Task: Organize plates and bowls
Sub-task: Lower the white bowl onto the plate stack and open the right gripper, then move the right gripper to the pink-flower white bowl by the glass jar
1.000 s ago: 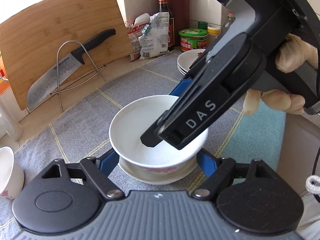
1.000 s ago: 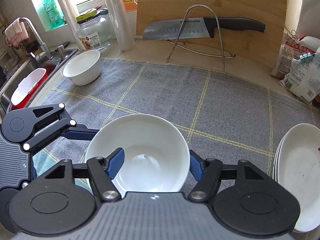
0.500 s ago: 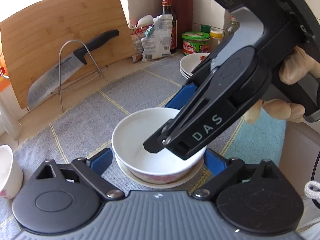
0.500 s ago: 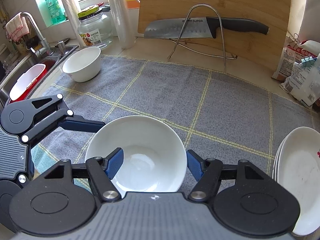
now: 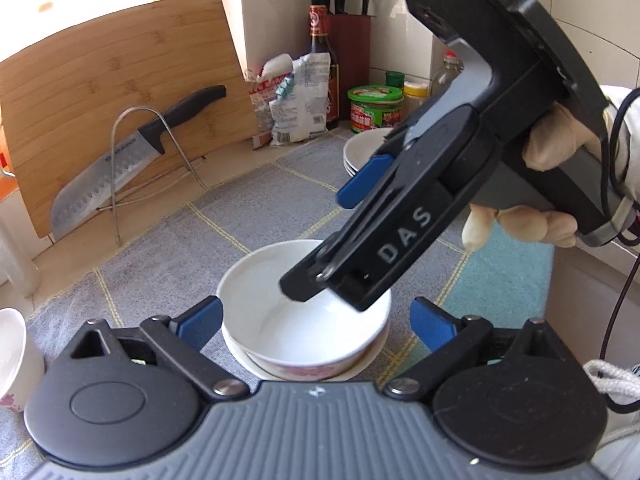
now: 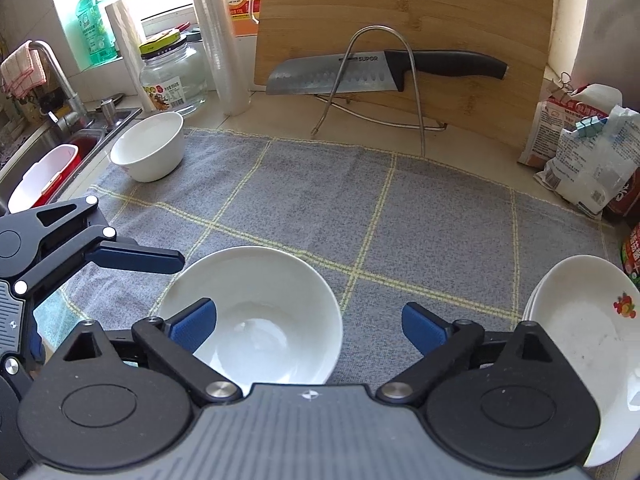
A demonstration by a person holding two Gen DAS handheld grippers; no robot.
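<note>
Nearest the left wrist camera, the left tool (image 5: 314, 322) stands wide, its blue pads either side of the white bowl (image 5: 304, 320) and clear of the rim — those jaws have just been opening, and nothing is pinched. The bowl sits nested in another bowl (image 5: 308, 372) with a red pattern on its side, right on the grey checked cloth (image 6: 400, 232) that covers the counter.

Over it comes the right tool (image 6: 308, 326), held by a gloved hand (image 5: 552, 184). Its jaws have just sprung wide too; in the right wrist view one blue pad hangs over the bowl's hollow and the other is out over the cloth, so the bowl is let go. The "DAS" marking shows on the tool's black arm, whose tip reaches above the bowl's middle.

To the right of the bowl, near the cloth's edge, sits a stack of white plates (image 6: 580, 344), the top one with a small red motif. Away at the far left corner of the cloth stands another white bowl (image 6: 150, 146), well apart — close to the sink (image 6: 86, 136).

At the back, a knife (image 6: 384, 70) rests across a wire rack (image 6: 376, 80) in front of a wooden cutting board (image 6: 404, 12) leaning on the wall. Bags (image 6: 584, 160), jars and a dark bottle (image 5: 322, 64) crowd the far right corner.
</note>
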